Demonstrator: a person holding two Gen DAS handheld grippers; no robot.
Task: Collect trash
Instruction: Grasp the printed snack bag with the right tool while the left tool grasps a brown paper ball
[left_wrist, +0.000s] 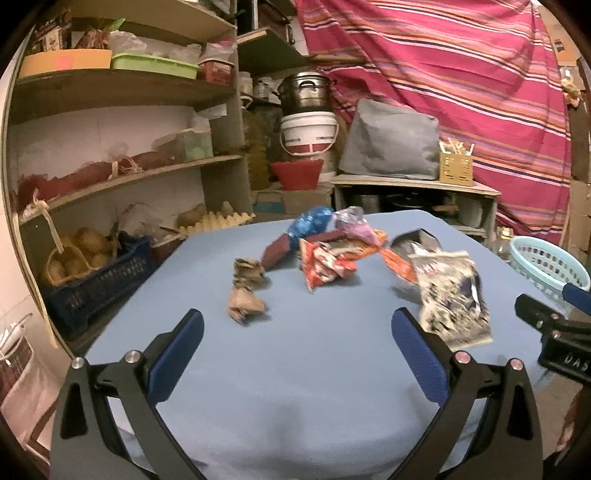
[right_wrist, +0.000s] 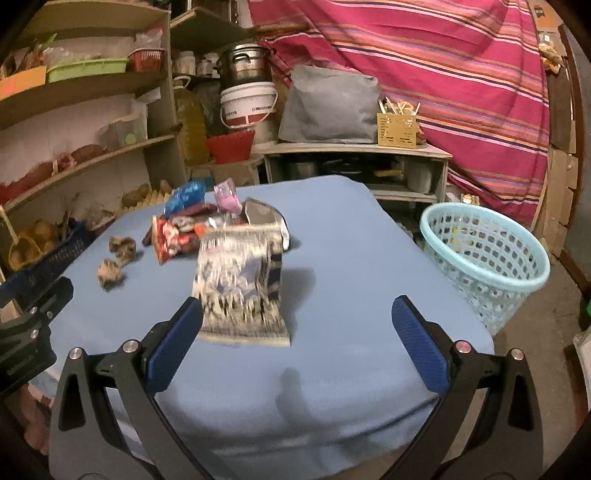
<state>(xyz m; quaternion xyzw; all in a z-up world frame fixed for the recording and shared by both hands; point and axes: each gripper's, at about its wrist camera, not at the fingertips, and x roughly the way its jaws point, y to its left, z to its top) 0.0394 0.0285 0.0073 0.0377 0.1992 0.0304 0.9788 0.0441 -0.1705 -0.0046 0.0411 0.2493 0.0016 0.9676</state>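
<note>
Both grippers, left gripper (left_wrist: 297, 332) and right gripper (right_wrist: 297, 321), gape apart holding nothing; nearest trash, the printed wrapper (right_wrist: 242, 291), sits at right's 11 o'clock, so pinch its near edge, then swing to the basket (right_wrist: 517, 254) at 2 o'clock, pile (right_wrist: 184, 229) later.

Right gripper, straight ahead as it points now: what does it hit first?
Probably the black-and-white wrapper, just beyond the open right gripper and nearer its left finger. Behind it sits the wrapper pile. Depth is unclear.

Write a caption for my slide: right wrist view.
Open right gripper nears a black-and-white wrapper beside a basket.
</note>
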